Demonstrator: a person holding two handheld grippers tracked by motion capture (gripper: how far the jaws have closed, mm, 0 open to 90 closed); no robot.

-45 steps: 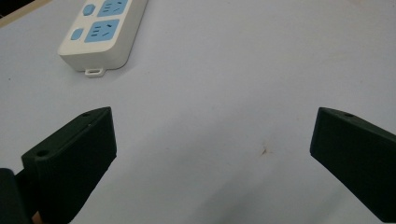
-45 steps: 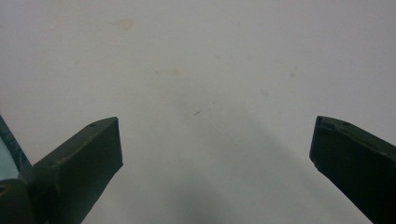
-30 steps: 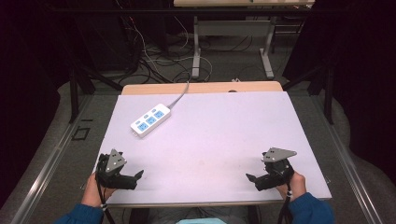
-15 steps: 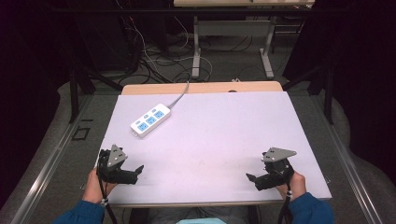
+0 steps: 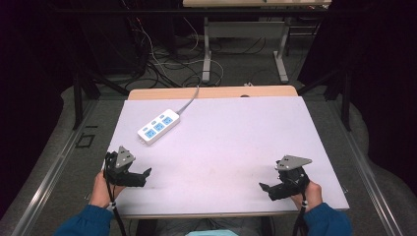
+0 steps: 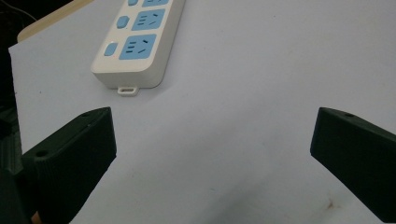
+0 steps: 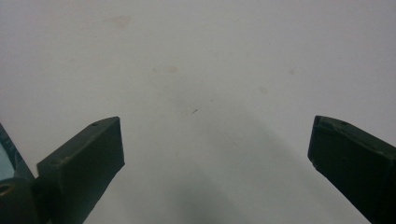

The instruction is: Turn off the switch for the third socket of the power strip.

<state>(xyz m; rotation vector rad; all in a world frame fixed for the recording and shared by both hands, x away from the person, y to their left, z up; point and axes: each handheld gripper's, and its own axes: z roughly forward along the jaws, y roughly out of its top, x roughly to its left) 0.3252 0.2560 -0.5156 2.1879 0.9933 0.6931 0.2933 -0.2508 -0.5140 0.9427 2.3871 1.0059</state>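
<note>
1. the left gripper (image 5: 142,174) sits low at the near left of the table (image 5: 226,142), jaws wide apart, holding nothing.
2. the right gripper (image 5: 265,189) sits at the near right, jaws wide apart too.
3. the power strip (image 5: 158,126) lies flat, just ahead of the left gripper, not touching it.

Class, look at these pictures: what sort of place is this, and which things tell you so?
Probably a lab or workshop test bench: a bare pale worktable, a white power strip with blue sockets, and loose cables on the floor beyond it.

Power strip (image 6: 140,42) — smooth, glossy white plastic; table (image 5: 231,147) top — matt, faintly stained; wood edge.
</note>
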